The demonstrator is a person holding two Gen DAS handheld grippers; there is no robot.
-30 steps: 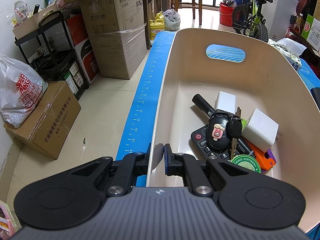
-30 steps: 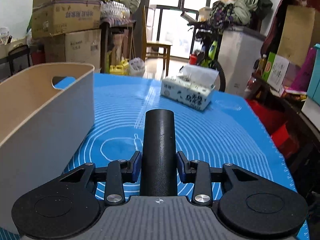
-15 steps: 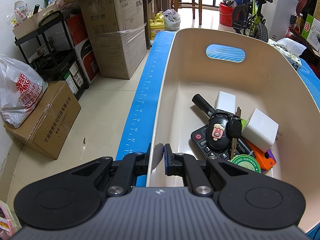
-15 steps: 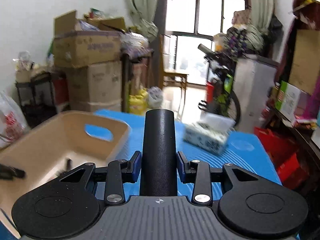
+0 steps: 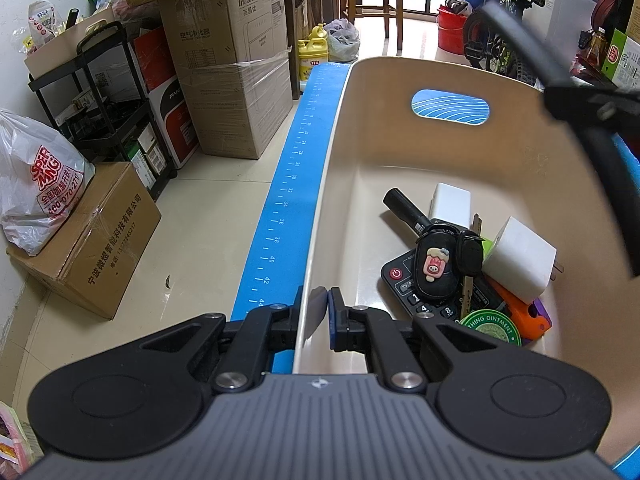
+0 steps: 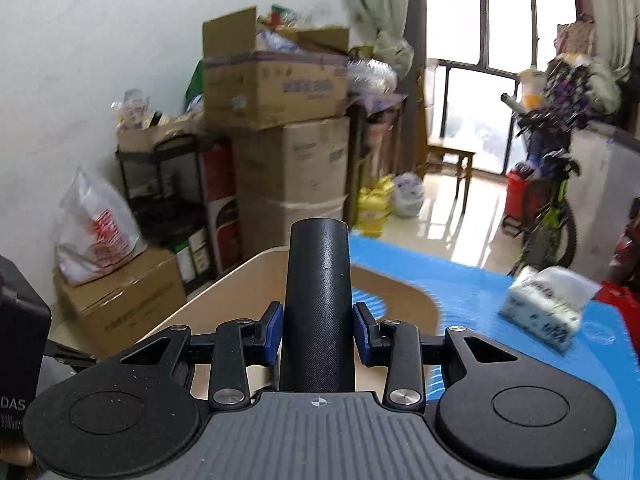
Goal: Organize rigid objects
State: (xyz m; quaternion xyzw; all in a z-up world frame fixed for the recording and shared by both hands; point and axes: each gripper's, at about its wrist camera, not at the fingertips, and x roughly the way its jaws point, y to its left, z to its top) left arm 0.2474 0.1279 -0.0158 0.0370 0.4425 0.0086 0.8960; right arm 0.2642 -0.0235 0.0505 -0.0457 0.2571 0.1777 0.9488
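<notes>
My left gripper (image 5: 318, 312) is shut on the near rim of the beige bin (image 5: 344, 152). Inside lie a black remote (image 5: 400, 280), a black car key with a pig sticker (image 5: 436, 266), two white chargers (image 5: 520, 264), a black marker (image 5: 404, 210), a green ointment tin (image 5: 490, 328) and an orange item (image 5: 520, 314). My right gripper (image 6: 318, 328) is shut on a black cylinder (image 6: 318, 288) and holds it above the bin (image 6: 404, 304). It enters the left wrist view (image 5: 560, 92) at the upper right, blurred.
The bin stands on a blue mat (image 6: 500, 292) with a tissue pack (image 6: 544, 308) at its far right. Cardboard boxes (image 5: 236, 76), a black shelf rack (image 5: 104, 108) and a plastic bag (image 5: 40, 188) line the floor to the left. A bicycle (image 6: 552, 216) stands behind.
My right gripper has swung left and up with the black cylinder, now over the bin and visible in the left wrist view. The left gripper has not moved.
</notes>
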